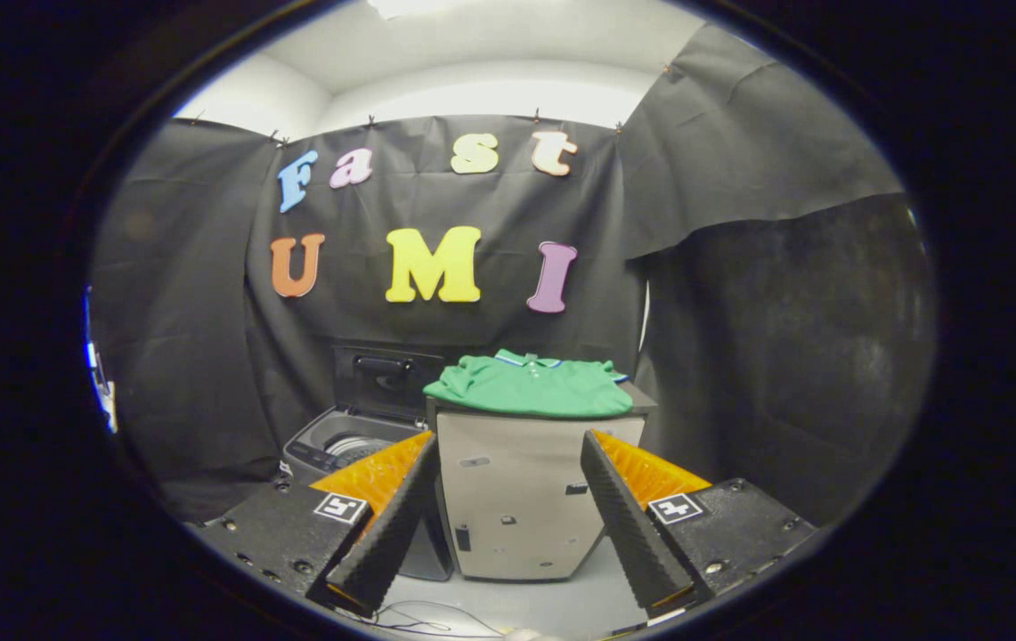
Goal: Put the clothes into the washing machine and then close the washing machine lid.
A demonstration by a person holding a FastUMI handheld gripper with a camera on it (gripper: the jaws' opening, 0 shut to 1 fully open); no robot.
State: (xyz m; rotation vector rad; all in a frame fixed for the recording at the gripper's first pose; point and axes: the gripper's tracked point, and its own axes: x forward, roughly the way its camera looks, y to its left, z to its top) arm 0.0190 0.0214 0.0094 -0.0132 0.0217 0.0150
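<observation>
Tool (508,521) fingers spread wide and empty, aimed at a folded green polo shirt (532,385) lying atop a pale cabinet (516,499) well beyond them. Left of it, the washing machine (343,445) stands lid-up, ready for loading.

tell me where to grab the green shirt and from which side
Probably the near edge of the shirt, where it overhangs the cabinet front: that fold is free cloth to pinch. Come from the front, level with the cabinet top. The gripper is open, the shirt well beyond its fingers.
</observation>
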